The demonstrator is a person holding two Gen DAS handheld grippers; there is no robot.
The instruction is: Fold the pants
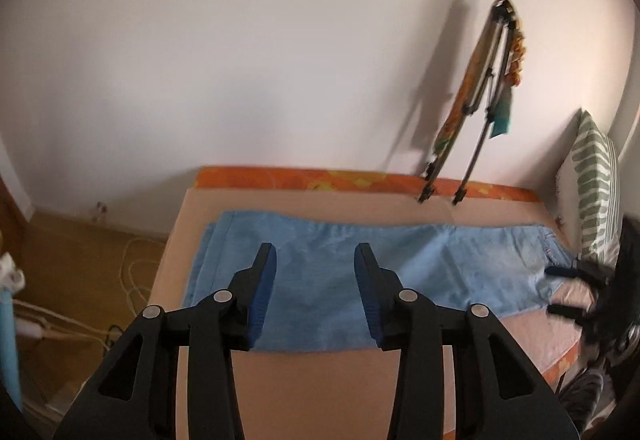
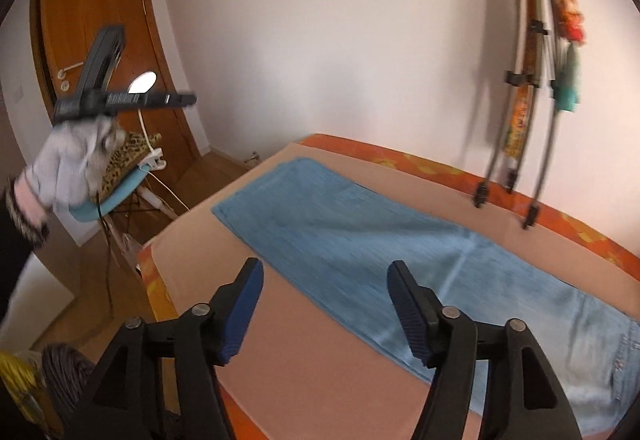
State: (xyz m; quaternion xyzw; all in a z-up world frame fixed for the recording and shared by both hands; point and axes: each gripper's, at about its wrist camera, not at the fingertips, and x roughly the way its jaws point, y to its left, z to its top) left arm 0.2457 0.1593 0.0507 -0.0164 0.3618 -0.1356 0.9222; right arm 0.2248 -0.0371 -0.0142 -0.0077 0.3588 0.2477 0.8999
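Light blue pants [image 1: 320, 280] [image 2: 340, 224] lie flat on a tan sheet [image 1: 320, 392] [image 2: 320, 360] over the bed, one leg on the other, hems at the left and waist at the right. My left gripper [image 1: 316, 252] hangs open above the leg end, with nothing between its blue pads. My right gripper [image 2: 325, 266] stands open over the near edge of the pants, also empty. In the left wrist view the right gripper [image 1: 554, 290] shows by the waist. A gloved hand [image 2: 68, 160] holds the left gripper [image 2: 180, 99] high at the left.
A folded tripod [image 1: 480, 100] [image 2: 524, 80] with colourful cloth leans on the wall behind the bed. A green striped pillow [image 1: 592, 176] stands at the right end. Cables [image 1: 132, 272] lie on the floor left of the bed, near a chair [image 2: 120, 180] and a wooden door [image 2: 100, 0].
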